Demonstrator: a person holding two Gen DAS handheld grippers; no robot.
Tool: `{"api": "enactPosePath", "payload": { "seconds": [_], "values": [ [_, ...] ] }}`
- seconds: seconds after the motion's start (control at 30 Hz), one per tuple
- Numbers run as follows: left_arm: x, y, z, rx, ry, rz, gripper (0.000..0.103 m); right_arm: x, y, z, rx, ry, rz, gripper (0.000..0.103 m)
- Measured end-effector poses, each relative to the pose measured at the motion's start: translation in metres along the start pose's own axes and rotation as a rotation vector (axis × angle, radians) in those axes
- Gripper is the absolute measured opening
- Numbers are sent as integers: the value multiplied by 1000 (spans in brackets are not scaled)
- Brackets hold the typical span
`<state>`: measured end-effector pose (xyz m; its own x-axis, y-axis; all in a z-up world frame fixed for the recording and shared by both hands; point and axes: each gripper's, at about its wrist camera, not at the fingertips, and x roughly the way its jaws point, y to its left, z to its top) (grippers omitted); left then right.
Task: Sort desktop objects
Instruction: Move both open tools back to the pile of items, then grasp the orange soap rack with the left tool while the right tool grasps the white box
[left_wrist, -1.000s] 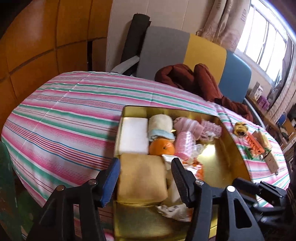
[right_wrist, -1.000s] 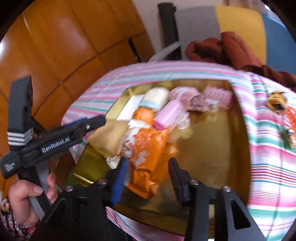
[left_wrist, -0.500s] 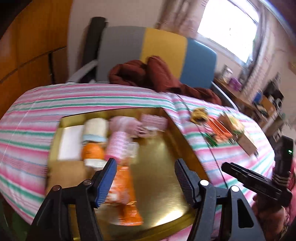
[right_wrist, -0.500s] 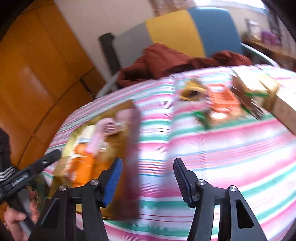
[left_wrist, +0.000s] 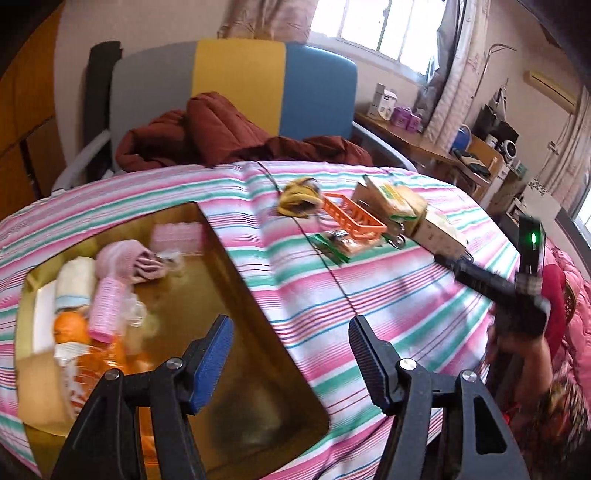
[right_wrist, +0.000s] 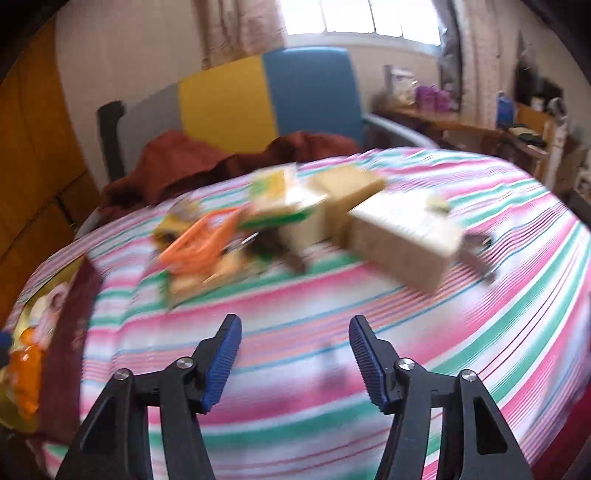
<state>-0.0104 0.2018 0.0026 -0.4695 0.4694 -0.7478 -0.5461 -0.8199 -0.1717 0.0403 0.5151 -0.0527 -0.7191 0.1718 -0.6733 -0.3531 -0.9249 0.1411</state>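
Both grippers, left (left_wrist: 290, 341) and right (right_wrist: 294, 341), hover with jaws wide, empty; only the left view shows the gold tray (left_wrist: 236, 280) clearly, the right's orange basket (right_wrist: 201, 240) seems blurred.

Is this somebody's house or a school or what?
Most likely a room in somebody's home. A striped tablecloth covers the table, a dark red jacket is dumped on a chair behind it, and curtains hang by a window above a cluttered side desk.

Bright window (right_wrist: 364, 16) backlight; right wrist view motion-blurred, fisheye-warped.
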Motion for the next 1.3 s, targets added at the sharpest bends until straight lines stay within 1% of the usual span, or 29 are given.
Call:
{"api": "enactPosePath", "payload": {
  "seconds": [0.07, 0.1, 0.13, 0.2, 0.33, 0.4, 0.5, 0.6, 0.7, 0.77, 0.8, 0.83, 0.87, 0.9, 0.97, 1.03, 1.1, 1.2, 1.3],
  "values": [
    [3, -5, 0, 7, 4, -9, 66, 2, -18, 17, -19, -11, -46, 68],
    [3, -8, 0, 11, 3, -12, 66, 2, -27, 27, -33, -16, -66, 71],
    [3, -10, 0, 13, 6, -12, 66, 1, -34, 36, -44, -22, -70, 79],
    [4, -14, 0, 14, 10, -19, 66, 5, -46, 54, -73, -19, -79, 87],
    [8, -20, -1, 16, 25, -31, 66, 17, -64, 81, -129, 22, -98, 87],
    [10, -23, 0, 11, 31, -38, 66, 24, -69, 90, -170, 71, -79, 87],
    [12, -27, 2, 12, 34, -42, 66, 37, -69, 95, -262, 154, -48, 87],
    [18, -33, 6, 13, 45, -43, 66, 45, -69, 96, -330, 188, -48, 87],
    [26, -39, 12, 7, 62, -56, 66, 55, -73, 93, -316, 216, 11, 87],
    [32, -45, 17, 11, 69, -64, 66, 59, -74, 90, -308, 219, 23, 87],
    [36, -49, 20, 15, 72, -67, 66, 62, -74, 87, -307, 228, 27, 85],
    [42, -53, 25, 21, 78, -65, 66, 66, -74, 86, -306, 241, 25, 80],
    [47, -58, 29, 25, 81, -69, 66, 71, -74, 84, -302, 263, 10, 77],
    [51, -61, 32, 29, 83, -76, 66, 74, -73, 82, -307, 279, -5, 67],
    [64, -70, 43, 40, 86, -65, 66, 76, -68, 80, -329, 286, 1, 61],
    [76, -76, 52, 43, 86, -76, 66, 74, -63, 80, -327, 282, 36, 50],
    [89, -82, 63, 51, 89, -42, 66, 73, -55, 74, -323, 281, 63, 50],
    [108, -90, 80, 52, 97, -26, 66, 71, -47, 64, -333, 269, 56, 50],
    [127, -96, 94, 63, 111, -15, 66, 73, -48, 53, -289, 276, 66, 50]
  ]
}}
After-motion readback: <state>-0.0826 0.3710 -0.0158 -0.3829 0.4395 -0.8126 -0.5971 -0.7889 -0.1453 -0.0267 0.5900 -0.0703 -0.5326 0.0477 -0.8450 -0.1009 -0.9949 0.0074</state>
